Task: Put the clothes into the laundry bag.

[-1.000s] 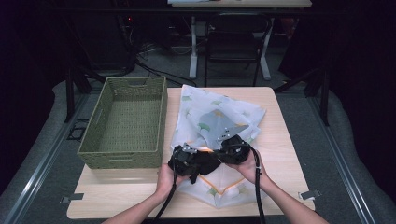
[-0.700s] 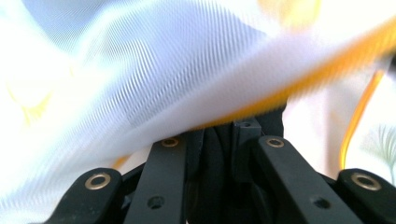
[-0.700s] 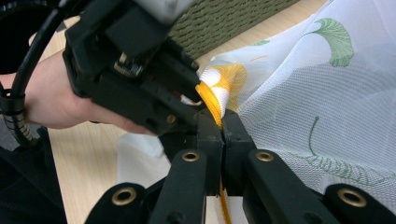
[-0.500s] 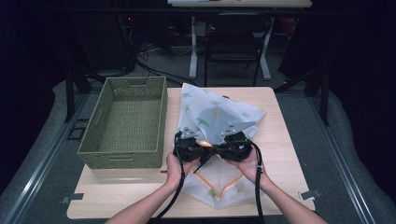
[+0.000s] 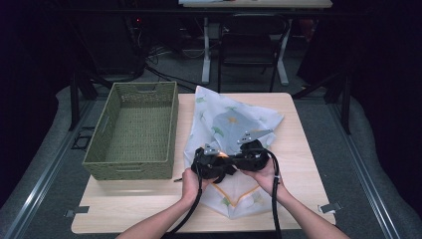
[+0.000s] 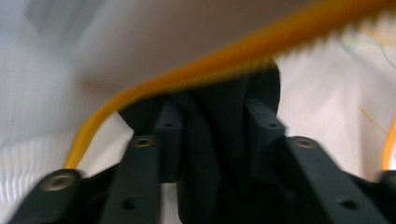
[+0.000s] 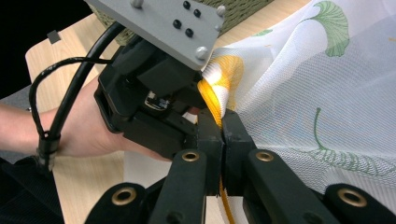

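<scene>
A white mesh cloth [image 5: 234, 119] printed with green leaves and edged with an orange hem [image 7: 212, 100] lies on the table, partly folded. My right gripper [image 7: 221, 123] is shut on that hem. My left gripper [image 6: 212, 116] faces it nose to nose at the cloth's middle [image 5: 219, 162]. Its jaws have just been opening and now stand apart. The orange hem [image 6: 224, 60] runs just past their tips, and a dark shape sits between them without being pinched. In the right gripper view, the left gripper's body and grey plate [image 7: 154, 93] are right behind the hem.
A green woven basket [image 5: 139, 129] stands on the left side of the wooden table [image 5: 298, 149], close beside the cloth. Black cables trail from both grippers toward the front edge. Chairs and desk legs stand in the dark beyond the table.
The left hand has shifted a little to the right and away from the front edge, closer to the right gripper. The cloth's raised fold moved slightly with the hands. The right hand stays put.
</scene>
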{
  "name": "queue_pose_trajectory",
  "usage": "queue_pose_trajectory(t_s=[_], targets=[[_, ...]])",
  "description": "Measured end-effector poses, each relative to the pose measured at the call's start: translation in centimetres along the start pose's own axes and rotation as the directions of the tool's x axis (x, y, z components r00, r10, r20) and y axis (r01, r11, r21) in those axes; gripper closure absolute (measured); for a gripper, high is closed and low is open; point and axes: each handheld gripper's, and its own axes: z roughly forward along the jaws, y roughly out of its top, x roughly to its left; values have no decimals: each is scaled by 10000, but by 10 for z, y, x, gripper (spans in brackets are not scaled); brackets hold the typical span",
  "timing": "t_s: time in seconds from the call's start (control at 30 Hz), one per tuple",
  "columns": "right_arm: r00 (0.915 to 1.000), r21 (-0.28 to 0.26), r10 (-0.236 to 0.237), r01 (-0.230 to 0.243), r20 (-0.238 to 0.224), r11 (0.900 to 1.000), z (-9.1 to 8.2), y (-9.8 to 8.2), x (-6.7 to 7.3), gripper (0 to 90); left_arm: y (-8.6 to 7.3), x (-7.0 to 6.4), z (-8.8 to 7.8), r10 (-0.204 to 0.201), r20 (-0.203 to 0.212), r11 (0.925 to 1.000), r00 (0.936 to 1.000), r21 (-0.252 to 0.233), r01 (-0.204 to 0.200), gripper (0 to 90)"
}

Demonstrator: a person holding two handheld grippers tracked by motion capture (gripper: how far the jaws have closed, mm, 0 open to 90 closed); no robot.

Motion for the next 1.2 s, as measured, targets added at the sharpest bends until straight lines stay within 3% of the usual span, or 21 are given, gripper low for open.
queue_pose_trajectory(t_s=[0.03,0.17,0.27,0.37,0.43,0.5,0.7,0.87,0.93,1.1,1.2], targets=[[10000,42,-38,38,-5,10000,0,0,0,885,1,1,-4,-9,94,10000,10000,1,9,454],[10000,53,-82,82,-20,10000,-1,0,1,885,2,3,-30,382,312,9990,9988,210,-389,347],[9999,22,-105,105,-23,9999,-3,0,1,885,-1,8,-46,383,298,9992,9988,129,-387,370],[9999,38,-136,136,-47,9999,-2,-1,1,885,-4,15,-53,362,-388,9986,9986,411,-346,435],[9998,81,-199,200,-55,9998,-1,0,3,884,-7,19,-52,124,-645,9989,9978,465,-94,493],[9998,104,-213,213,-51,9997,-1,0,4,885,-10,21,-46,257,-1107,9972,9935,720,-177,523],[9996,139,-274,274,-5,9995,-1,-2,1,885,-22,26,-25,126,-1775,9911,9840,1327,112,584],[9995,236,-307,309,-66,9992,1,-3,2,883,-30,29,-22,-63,-1806,9912,9835,1287,300,653],[9993,280,-357,361,-132,9990,1,-4,2,880,-31,32,-23,-145,-1550,9900,9878,1363,359,717],[9993,296,-337,341,-153,9990,1,-4,2,881,-32,37,-25,-199,-1365,9892,9904,1411,393,845],[9993,329,-353,358,-153,9988,2,-4,2,881,-31,38,-25,-67,-1274,9879,9918,1528,263,864]])
